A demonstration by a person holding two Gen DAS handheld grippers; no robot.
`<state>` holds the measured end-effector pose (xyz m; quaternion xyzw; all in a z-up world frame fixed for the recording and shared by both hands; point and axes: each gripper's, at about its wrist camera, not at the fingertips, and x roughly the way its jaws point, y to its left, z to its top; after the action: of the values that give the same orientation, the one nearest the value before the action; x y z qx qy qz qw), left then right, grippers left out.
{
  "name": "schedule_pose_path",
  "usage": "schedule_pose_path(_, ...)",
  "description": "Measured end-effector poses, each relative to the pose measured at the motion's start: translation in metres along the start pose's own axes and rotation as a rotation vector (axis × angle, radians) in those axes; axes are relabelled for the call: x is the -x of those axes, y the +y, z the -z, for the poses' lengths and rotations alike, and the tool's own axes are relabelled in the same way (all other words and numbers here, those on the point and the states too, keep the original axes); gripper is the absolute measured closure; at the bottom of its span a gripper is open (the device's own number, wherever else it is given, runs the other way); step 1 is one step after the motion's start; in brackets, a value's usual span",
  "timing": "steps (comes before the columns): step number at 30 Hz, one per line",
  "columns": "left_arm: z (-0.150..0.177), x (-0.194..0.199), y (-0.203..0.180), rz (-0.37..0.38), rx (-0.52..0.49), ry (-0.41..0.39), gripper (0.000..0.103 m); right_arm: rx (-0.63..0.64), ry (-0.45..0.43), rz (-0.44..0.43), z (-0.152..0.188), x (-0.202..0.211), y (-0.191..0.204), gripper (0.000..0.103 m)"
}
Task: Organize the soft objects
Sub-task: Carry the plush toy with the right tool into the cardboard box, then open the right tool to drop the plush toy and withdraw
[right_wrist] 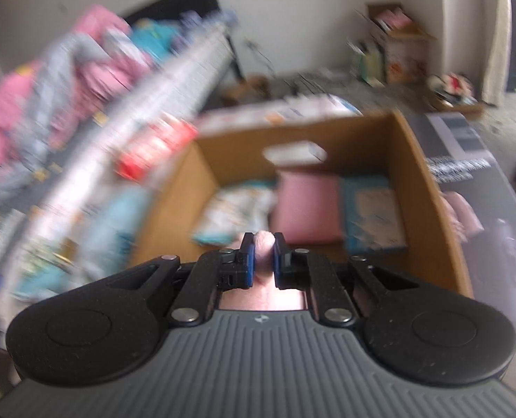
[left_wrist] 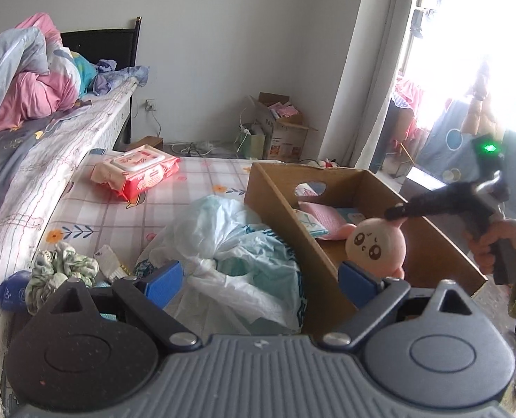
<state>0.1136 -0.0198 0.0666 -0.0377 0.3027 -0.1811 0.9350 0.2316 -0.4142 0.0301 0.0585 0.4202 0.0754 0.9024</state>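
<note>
Blue pads of the left claw (left_wrist: 264, 280) stand wide apart with nothing gripped; a crumpled plastic bag (left_wrist: 230, 240) lies between and just beyond them. Right of it, the right claw (right_wrist: 264, 249) pinches the pink plush toy (left_wrist: 376, 244) by a soft nub, hanging it over the cardboard box (left_wrist: 285, 209), where a pink cushion (right_wrist: 308, 209) lies ahead.
</note>
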Motion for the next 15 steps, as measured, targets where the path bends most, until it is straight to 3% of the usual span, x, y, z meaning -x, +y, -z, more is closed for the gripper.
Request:
schedule_pose_path(6, 0.003, -0.001, 0.003, 0.001, 0.009, 0.009, 0.006, 0.222, 0.058, 0.266, 0.011, -0.037, -0.003, 0.094)
schedule_pose_path(15, 0.005, -0.003, 0.008, 0.001, 0.018, 0.017, 0.006, 0.311, 0.080, 0.398, 0.016, -0.049, -0.008, 0.093)
